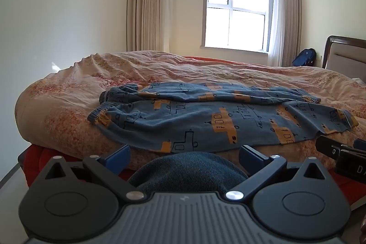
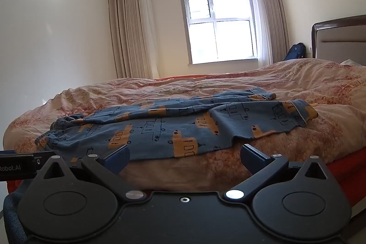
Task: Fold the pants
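Observation:
Blue pants [image 1: 194,120] printed with orange and outlined vehicles lie spread across the near part of the bed, cuffed leg ends to the left, the other end to the right. The same pants [image 2: 173,127] fill the middle of the right wrist view. My left gripper [image 1: 184,156] hovers low in front of the bed's near edge, open and holding nothing, just short of the pants' near hem. My right gripper [image 2: 184,156] is likewise open and empty, below the pants' near edge. The right gripper's body [image 1: 338,154] shows at the far right of the left wrist view.
The pants rest on a wrinkled pink floral duvet [image 1: 205,70] over a red sheet [image 2: 343,166]. A padded headboard [image 2: 340,38] stands at right, a blue backpack [image 1: 304,57] beside it. A person's dark blue clothing [image 1: 187,170] sits under the left gripper. Window and curtains are behind.

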